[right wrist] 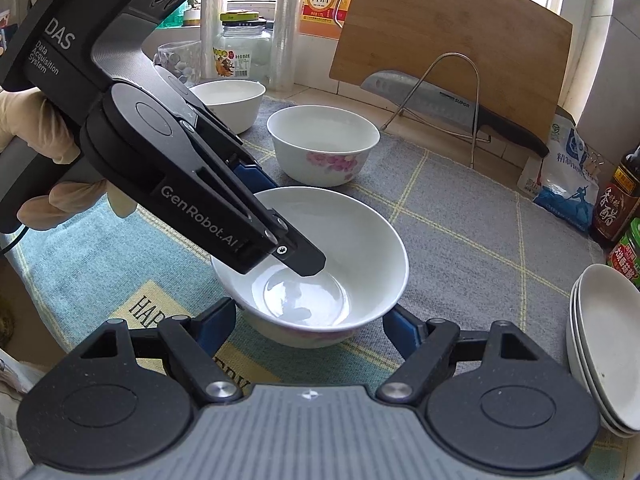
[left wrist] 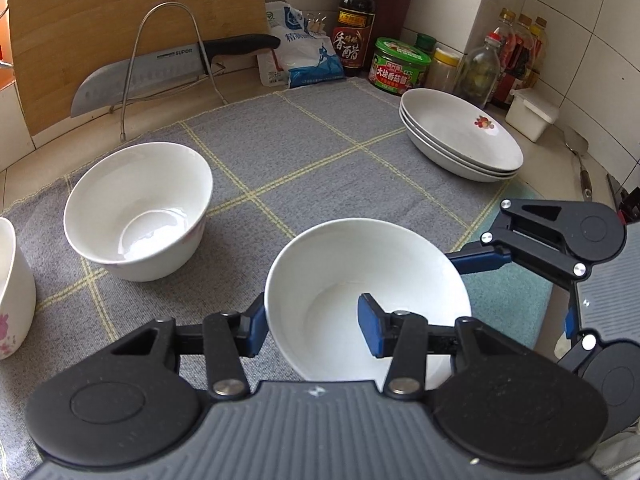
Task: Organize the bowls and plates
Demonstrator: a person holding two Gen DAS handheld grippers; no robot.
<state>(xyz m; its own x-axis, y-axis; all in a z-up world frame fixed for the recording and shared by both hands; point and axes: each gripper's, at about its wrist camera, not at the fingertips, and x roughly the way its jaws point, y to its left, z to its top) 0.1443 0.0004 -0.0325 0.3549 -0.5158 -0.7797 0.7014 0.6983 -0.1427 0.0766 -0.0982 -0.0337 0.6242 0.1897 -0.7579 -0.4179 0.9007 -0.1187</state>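
A white bowl (left wrist: 360, 280) (right wrist: 340, 248) with a pink flower pattern sits on the grey cloth. My left gripper (left wrist: 312, 326) straddles its near rim, one finger inside, one outside, jaws open with a gap. My right gripper (right wrist: 308, 326) is open wide, its fingers on either side of the same bowl's base; in the left wrist view only one of its fingers (left wrist: 480, 260) shows, behind the bowl. A second white bowl (left wrist: 138, 210) (right wrist: 322, 142) stands further left. A third bowl (left wrist: 12, 292) (right wrist: 228, 104) is beyond it. A stack of white plates (left wrist: 460, 134) (right wrist: 608, 344) sits at the right.
A grey checked cloth (left wrist: 320, 152) covers the counter, with a blue mat (right wrist: 80, 264) beside it. A knife (left wrist: 160, 72) rests on a wire rack against a wooden board (left wrist: 120, 8). Sauce bottles (left wrist: 354, 20), jars, a salt bag and a white box (left wrist: 530, 114) line the back.
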